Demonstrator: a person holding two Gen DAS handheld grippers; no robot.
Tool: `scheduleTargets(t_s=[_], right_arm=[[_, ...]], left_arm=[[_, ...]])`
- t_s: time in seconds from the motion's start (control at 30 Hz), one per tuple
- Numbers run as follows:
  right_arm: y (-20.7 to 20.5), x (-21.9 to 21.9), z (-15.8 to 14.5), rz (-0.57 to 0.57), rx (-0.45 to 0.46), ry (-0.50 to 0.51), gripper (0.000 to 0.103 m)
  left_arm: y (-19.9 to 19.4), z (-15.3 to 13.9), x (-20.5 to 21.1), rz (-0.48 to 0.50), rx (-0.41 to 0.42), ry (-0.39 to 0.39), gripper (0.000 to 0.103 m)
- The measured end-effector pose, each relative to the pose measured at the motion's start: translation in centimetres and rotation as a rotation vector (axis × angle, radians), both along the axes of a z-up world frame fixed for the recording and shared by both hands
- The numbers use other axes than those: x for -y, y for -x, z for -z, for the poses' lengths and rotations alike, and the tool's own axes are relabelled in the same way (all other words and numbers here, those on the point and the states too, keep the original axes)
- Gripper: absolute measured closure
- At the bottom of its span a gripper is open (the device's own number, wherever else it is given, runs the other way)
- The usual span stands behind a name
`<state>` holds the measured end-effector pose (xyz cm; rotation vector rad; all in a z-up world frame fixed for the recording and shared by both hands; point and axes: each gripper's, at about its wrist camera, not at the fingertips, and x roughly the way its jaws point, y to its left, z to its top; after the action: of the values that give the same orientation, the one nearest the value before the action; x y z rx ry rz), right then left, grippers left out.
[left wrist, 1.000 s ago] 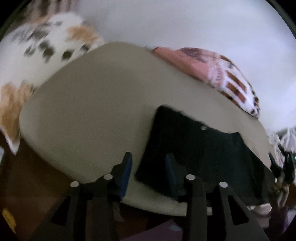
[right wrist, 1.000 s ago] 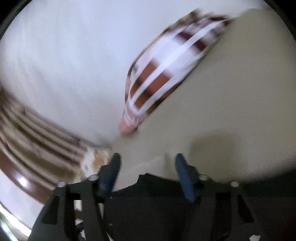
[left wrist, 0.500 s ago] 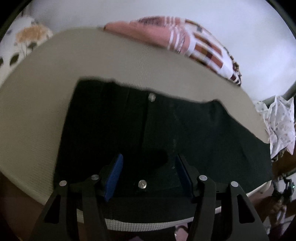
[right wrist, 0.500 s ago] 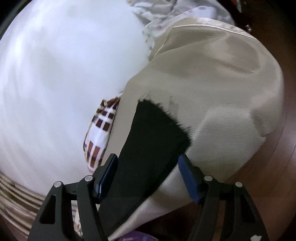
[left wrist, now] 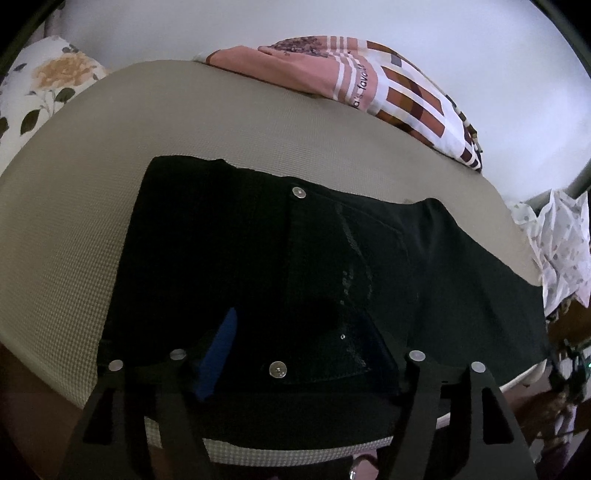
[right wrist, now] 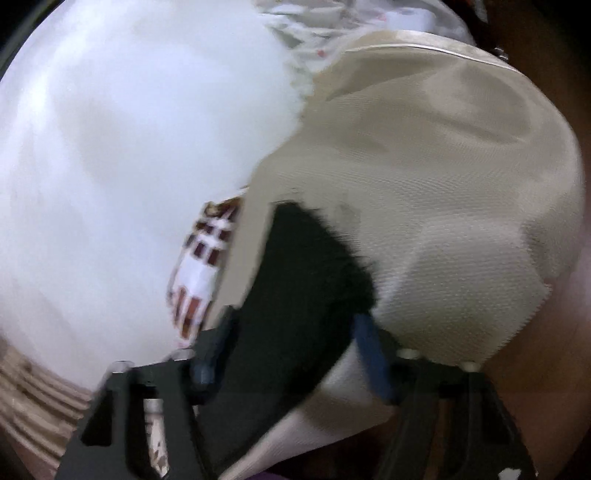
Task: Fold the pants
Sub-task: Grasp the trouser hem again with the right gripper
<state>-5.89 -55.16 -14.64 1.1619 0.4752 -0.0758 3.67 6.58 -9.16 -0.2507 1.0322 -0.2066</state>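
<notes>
Black pants (left wrist: pixel 280 266) lie flat across a beige bed surface (left wrist: pixel 192 125), waist toward the left, with a silver button (left wrist: pixel 298 192) at the far edge. My left gripper (left wrist: pixel 299 350) is open, low over the near edge of the pants by a second button (left wrist: pixel 277 369). In the right wrist view a black pant leg (right wrist: pixel 295 280) with a frayed hem runs between the fingers of my right gripper (right wrist: pixel 295 354), which is open. Whether its pads touch the cloth is unclear.
A pink and brown patterned pillow (left wrist: pixel 373 85) lies at the far edge of the bed, against a white wall (left wrist: pixel 258 26). A floral pillow (left wrist: pixel 40 81) is at far left. Pale printed cloth (left wrist: pixel 557 251) hangs at right. The bed's corner (right wrist: pixel 524 317) drops to a brown floor.
My left gripper swung right from the bed's corner to over the pants' waist and moved closer. My right gripper turned from the pants' edge to look along the pant leg toward the hem.
</notes>
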Motion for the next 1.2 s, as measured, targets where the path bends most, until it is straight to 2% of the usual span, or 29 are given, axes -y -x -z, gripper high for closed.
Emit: scheduleTargets(t_s=[0.13, 0.2, 0.27, 0.33, 0.4, 0.5, 0.6, 0.67, 0.73, 0.8, 1.0, 1.1, 1.17, 1.2], right_arm=[[-1.1, 0.4, 0.9, 0.000, -0.075, -0.003, 0.054], [-0.7, 1.0, 2.3, 0.030, -0.050, -0.080, 0.055], [-0.4, 1.0, 2.8, 0.041, -0.024, -0.112, 0.055], [-0.7, 0.7, 2.8, 0.050, -0.023, -0.113, 0.052], [-1.4, 0.3, 2.4, 0.050, -0.014, -0.112, 0.042], [-3.3, -0.6, 1.9, 0.028, -0.046, -0.056, 0.041], [-4.2, -0.7, 1.9, 0.015, -0.052, -0.050, 0.041], [-4.4, -0.7, 2.0, 0.000, -0.075, -0.029, 0.051], [-4.8, -0.6, 2.6, -0.017, -0.116, -0.017, 0.082], [-4.8, -0.2, 3.5, -0.015, -0.119, -0.063, 0.092], [-4.8, -0.5, 3.4, -0.016, -0.133, -0.047, 0.092], [-5.0, -0.3, 3.6, 0.001, -0.105, -0.100, 0.082], [-5.5, -0.6, 2.9, -0.013, -0.146, -0.039, 0.084], [-5.8, -0.8, 2.6, -0.017, -0.176, -0.017, 0.089]], left_arm=[[0.0, 0.0, 0.1, 0.003, 0.002, 0.000, 0.030], [0.0, 0.0, 0.0, 0.000, 0.001, 0.013, 0.030], [0.1, 0.0, -0.2, -0.004, 0.002, 0.027, 0.030], [0.1, 0.1, -0.1, -0.005, 0.006, 0.028, 0.029], [0.0, 0.1, 0.1, 0.002, 0.008, 0.018, 0.026], [0.0, 0.1, 0.6, 0.014, 0.012, -0.010, 0.023], [0.1, 0.1, 0.8, 0.023, 0.019, -0.021, 0.022], [0.1, 0.1, 0.8, 0.027, 0.024, -0.021, 0.022], [0.2, 0.1, 0.9, 0.028, 0.029, -0.022, 0.022], [0.2, 0.1, 1.1, 0.034, 0.030, -0.031, 0.022], [0.1, 0.0, 1.1, 0.035, 0.027, -0.023, 0.022], [0.0, -0.5, 0.7, 0.022, 0.023, 0.007, 0.022], [-0.1, -1.0, 0.3, 0.006, 0.020, 0.033, 0.022], [-0.1, -1.2, 0.1, 0.001, 0.019, 0.052, 0.022]])
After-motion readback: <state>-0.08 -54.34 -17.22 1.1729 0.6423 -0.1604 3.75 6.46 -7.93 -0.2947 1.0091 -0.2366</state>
